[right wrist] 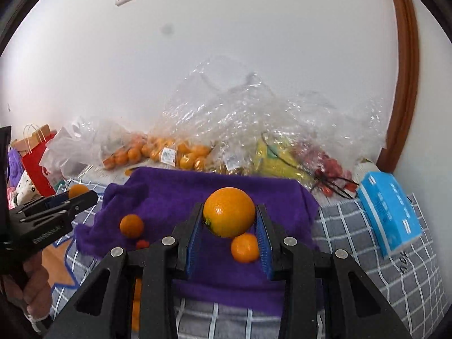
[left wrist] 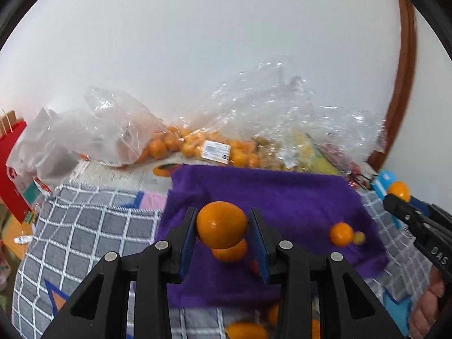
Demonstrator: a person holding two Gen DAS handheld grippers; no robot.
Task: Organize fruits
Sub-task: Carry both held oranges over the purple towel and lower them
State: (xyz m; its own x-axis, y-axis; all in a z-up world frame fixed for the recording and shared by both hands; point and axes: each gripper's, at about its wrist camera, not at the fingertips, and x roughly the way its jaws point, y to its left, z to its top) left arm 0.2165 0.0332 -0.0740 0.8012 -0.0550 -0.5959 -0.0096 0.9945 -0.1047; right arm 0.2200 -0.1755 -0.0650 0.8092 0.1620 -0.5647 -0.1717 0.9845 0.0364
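A: Left hand-held gripper (left wrist: 221, 230) – blue pads clamped on one orange (left wrist: 221, 224), glossy, smooth-skinned, held above the purple cloth (left wrist: 282, 197). Right hand-held gripper (right wrist: 229, 221) the same: jaws narrowed on a second orange (right wrist: 228, 212), small dark stem mark on its side.

B: Loose fruit?

A: Right wrist view – two smaller oranges on the cloth (right wrist: 244, 248) (right wrist: 131, 225), plus one tiny red fruit (right wrist: 142, 244).

B: Writing?

A: "DAS" on the right gripper's body, seen from the left. White barcode label (left wrist: 216, 151) on the clear bag of oranges (left wrist: 180, 141) at the far edge, print unreadable.

B: Else?

A: Grey checked cover (right wrist: 367, 226), blue box (right wrist: 391, 212) near its right edge, red paper bag (right wrist: 36, 166) far left.
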